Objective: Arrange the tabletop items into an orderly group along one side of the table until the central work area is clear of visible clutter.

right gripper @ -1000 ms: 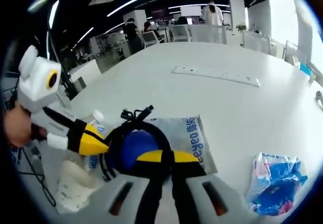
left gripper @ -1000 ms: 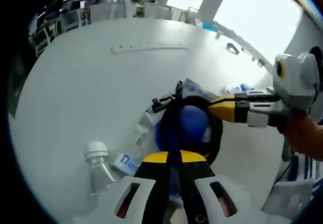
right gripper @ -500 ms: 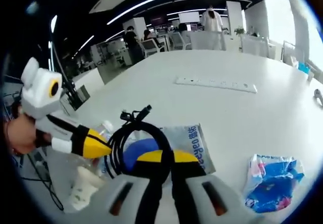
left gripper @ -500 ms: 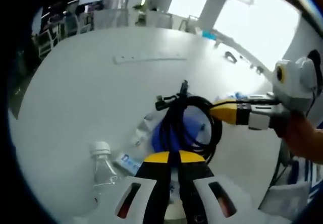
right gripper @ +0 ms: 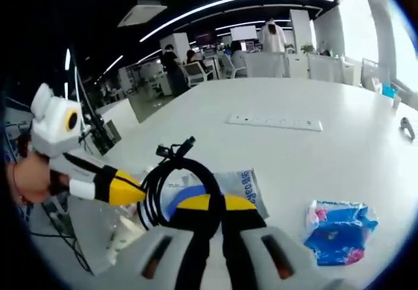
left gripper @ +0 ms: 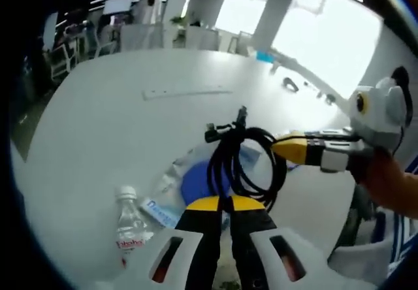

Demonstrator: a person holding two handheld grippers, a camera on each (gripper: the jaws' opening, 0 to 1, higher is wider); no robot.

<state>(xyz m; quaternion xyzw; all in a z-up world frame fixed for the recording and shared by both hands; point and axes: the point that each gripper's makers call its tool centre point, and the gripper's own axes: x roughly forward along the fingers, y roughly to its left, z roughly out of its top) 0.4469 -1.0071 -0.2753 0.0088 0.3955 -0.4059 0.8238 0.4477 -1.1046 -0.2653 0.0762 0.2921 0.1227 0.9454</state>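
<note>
A coiled black cable hangs in the air above the white table. My left gripper is shut on the coil's lower part. My right gripper comes in from the right, shut on the coil's right side. In the right gripper view the cable coil rises from my right gripper, with the left gripper pinching its left edge. Below the coil lie a silver packet with blue lettering and a blue round thing on it.
A clear water bottle lies left of the packet. A blue snack bag sits to the right. A white power strip lies farther back, and a small dark object rests near the far edge. People and chairs stand beyond the table.
Both grippers have lifted the cable coil up off the blue round thing and the packet. The table items now look smaller and farther below.
</note>
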